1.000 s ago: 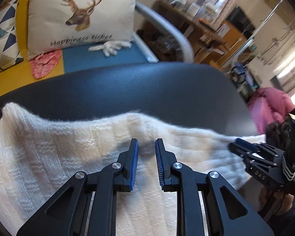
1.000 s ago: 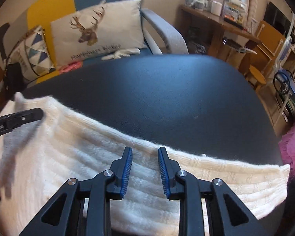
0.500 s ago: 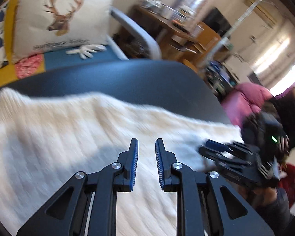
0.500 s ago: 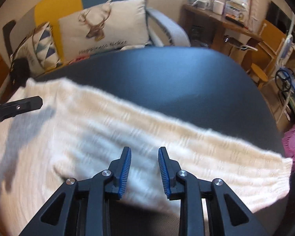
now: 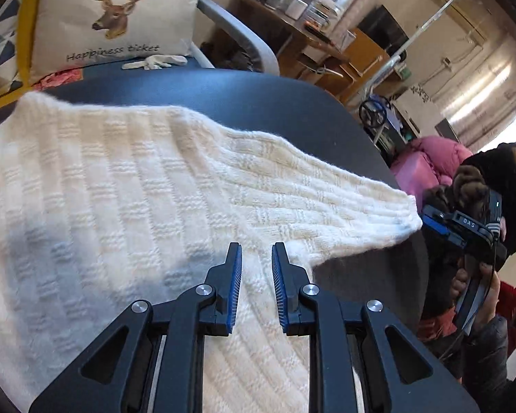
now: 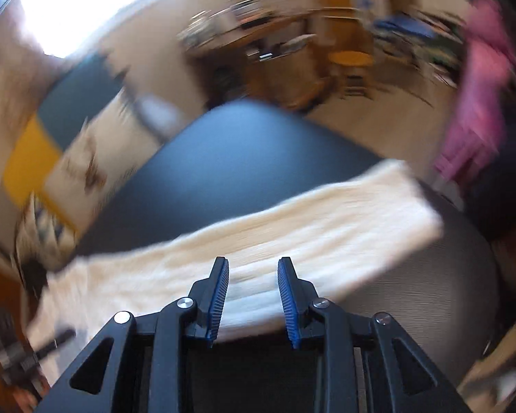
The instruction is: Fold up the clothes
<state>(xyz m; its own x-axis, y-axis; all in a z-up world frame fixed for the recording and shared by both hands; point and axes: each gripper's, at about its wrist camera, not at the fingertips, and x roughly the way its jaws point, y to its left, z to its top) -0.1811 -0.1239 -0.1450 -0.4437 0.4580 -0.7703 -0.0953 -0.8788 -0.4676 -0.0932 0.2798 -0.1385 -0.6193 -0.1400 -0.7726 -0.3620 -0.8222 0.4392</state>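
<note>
So the cream-white chunky knit sweater [image 5: 127, 186] is spread flat on the dark, rounded tabletop [image 5: 258, 103], and what matters is where its sleeve [image 5: 320, 199] runs. From the left claw [image 5: 256, 258] the body of the knit lies ahead and off to the left, while the sleeve stretches away ahead and to the right, its long axis slanting toward the tabletop's right edge with the cuff [image 5: 407, 222] at the far tip. That cuff sits just beside the right claw [image 5: 433, 222], seen at the edge of the left wrist view, so the right hand is clearly the nearer one for grabbing it.

In the right wrist view everything's smeared, but the sleeve [image 6: 292, 241] lies crosswise just ahead of the right claw [image 6: 253, 268], cuff end [image 6: 419, 203] up and to the right.

Both claws stand at a narrow gap with nothing pinched. The left one hangs right over the armpit area; whether it touches the knit isn't clear.

Best guess: sleeve gets folded inward over the body next.
</note>
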